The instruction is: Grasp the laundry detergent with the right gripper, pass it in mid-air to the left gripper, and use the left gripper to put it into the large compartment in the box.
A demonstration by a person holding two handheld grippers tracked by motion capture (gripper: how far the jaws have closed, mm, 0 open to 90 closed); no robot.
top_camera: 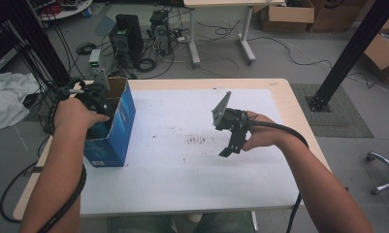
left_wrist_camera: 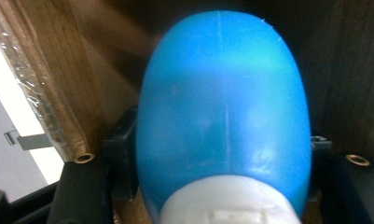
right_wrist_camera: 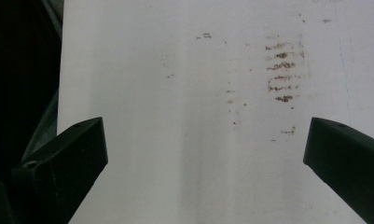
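At the left of the high view, the left tool (top_camera: 96, 104) reaches down into the open top of a blue cardboard box (top_camera: 115, 131), which stands upright on the tabletop (top_camera: 182, 184) near its left edge. The person's left hand (top_camera: 73, 114) grips the tool just above the box's rim, and a black cable loops back along the forearm toward the lower left of the frame. In the left gripper view, a blue bottle (left_wrist_camera: 224, 121) with a white cap (left_wrist_camera: 226, 207) takes up the middle of the frame, the cap at the bottom edge and the rounded body rising toward the top. It sits between the two black jaws, which press against its sides at lower left and lower right, so the left tool is clenched on the bottle inside the box; brown cardboard walls show on both sides of it.

Toward the middle of the high view lies a patch of brown smudges (top_camera: 197, 141) on the white surface. Right of it, the right tool (top_camera: 229, 145) hangs above the tabletop in the right hand (top_camera: 260, 136), jaws pointing down and well apart from the box. In the right gripper view its jaws stand wide apart at the lower corners with nothing between them: released, over the smudged white surface.
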